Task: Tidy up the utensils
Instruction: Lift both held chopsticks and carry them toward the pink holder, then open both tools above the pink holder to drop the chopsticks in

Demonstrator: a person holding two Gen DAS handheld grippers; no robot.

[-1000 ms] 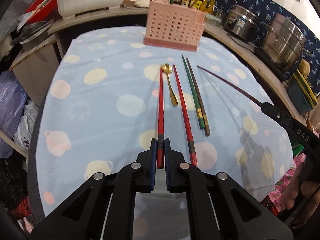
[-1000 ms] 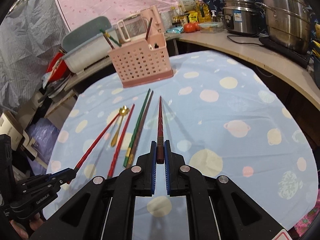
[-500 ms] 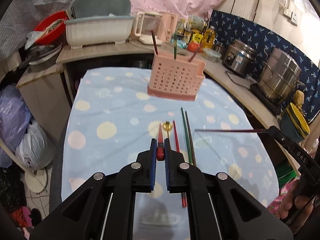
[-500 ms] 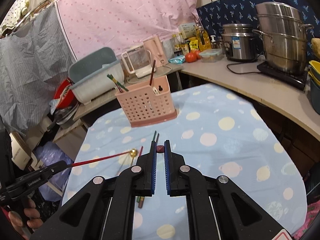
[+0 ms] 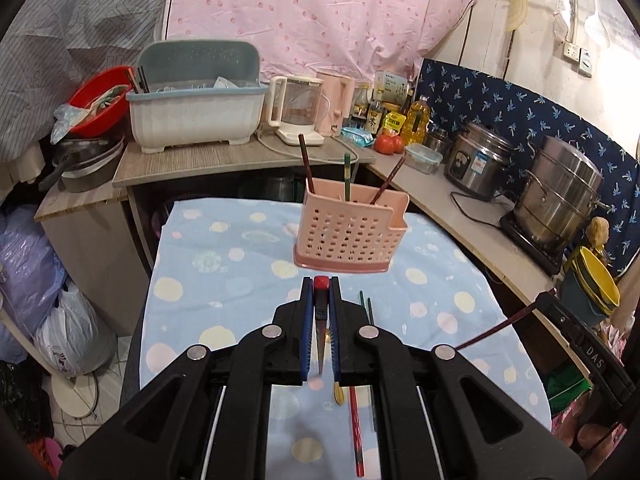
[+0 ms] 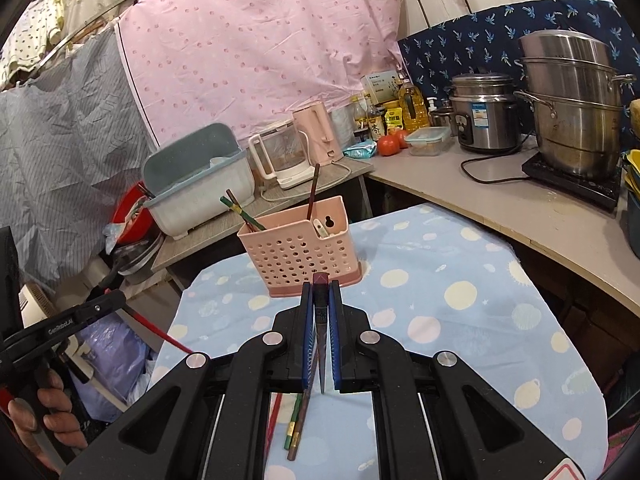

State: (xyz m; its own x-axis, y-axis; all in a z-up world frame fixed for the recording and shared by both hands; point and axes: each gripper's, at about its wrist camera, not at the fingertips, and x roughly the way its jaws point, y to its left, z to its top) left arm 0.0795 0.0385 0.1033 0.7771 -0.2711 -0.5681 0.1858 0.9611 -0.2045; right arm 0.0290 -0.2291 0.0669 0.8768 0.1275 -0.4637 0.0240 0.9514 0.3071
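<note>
My left gripper (image 5: 320, 294) is shut on the top end of a red chopstick (image 5: 320, 285), held above the table with its tip hanging down between the fingers. My right gripper (image 6: 321, 294) is shut on a dark maroon chopstick (image 6: 321, 280) in the same way. A pink perforated utensil basket (image 5: 346, 234) (image 6: 298, 250) stands ahead at the table's far end, with some chopsticks upright in it. On the cloth below lie another red chopstick (image 5: 356, 432), a gold spoon (image 5: 339, 394), a green chopstick (image 6: 294, 416) and a brown chopstick (image 6: 301, 424).
The table (image 5: 224, 264) wears a blue cloth with pastel spots. Behind it a counter carries a dish drainer (image 5: 192, 116), kettles, bottles, tomatoes, a rice cooker (image 5: 476, 164) and a steel steamer pot (image 6: 572, 116). Bags sit on the floor to the left.
Both grippers have risen from the table, each lifting its chopstick off the cloth. The chopsticks have swung from lying forward to hanging down under the fingers, and the basket appears farther below.
</note>
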